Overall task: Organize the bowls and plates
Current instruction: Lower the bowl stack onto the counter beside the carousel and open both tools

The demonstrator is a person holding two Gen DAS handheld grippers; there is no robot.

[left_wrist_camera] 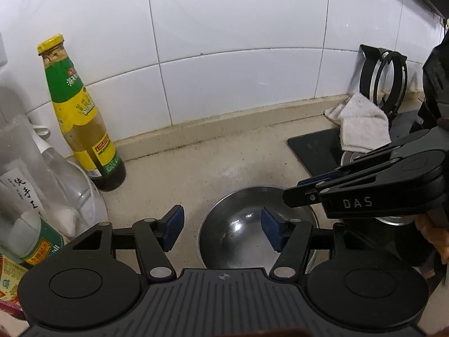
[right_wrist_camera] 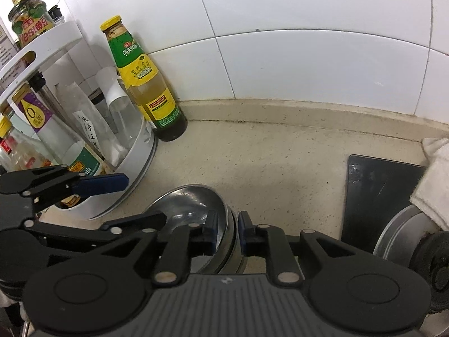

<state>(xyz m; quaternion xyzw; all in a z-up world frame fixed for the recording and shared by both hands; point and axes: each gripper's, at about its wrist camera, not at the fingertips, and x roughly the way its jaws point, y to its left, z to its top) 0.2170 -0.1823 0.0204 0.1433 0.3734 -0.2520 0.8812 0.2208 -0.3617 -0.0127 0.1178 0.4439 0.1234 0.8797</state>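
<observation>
A stack of steel bowls [left_wrist_camera: 238,230] sits on the beige counter; it also shows in the right wrist view [right_wrist_camera: 196,205]. My left gripper [left_wrist_camera: 223,229] is open, its left pad over the counter and its right pad over the bowl's inside; it also shows at the left of the right wrist view [right_wrist_camera: 98,182]. My right gripper [right_wrist_camera: 227,231] is closed on the right rim of the bowl stack, one pad inside and one outside. In the left wrist view it reaches in from the right [left_wrist_camera: 303,189].
A green-and-yellow sauce bottle [left_wrist_camera: 81,115] stands by the tiled wall. A white round rack [right_wrist_camera: 84,146] with several bottles is at the left. A black stove top [right_wrist_camera: 376,196], a white cloth [left_wrist_camera: 359,123] and a black pot ring [left_wrist_camera: 390,84] are at the right.
</observation>
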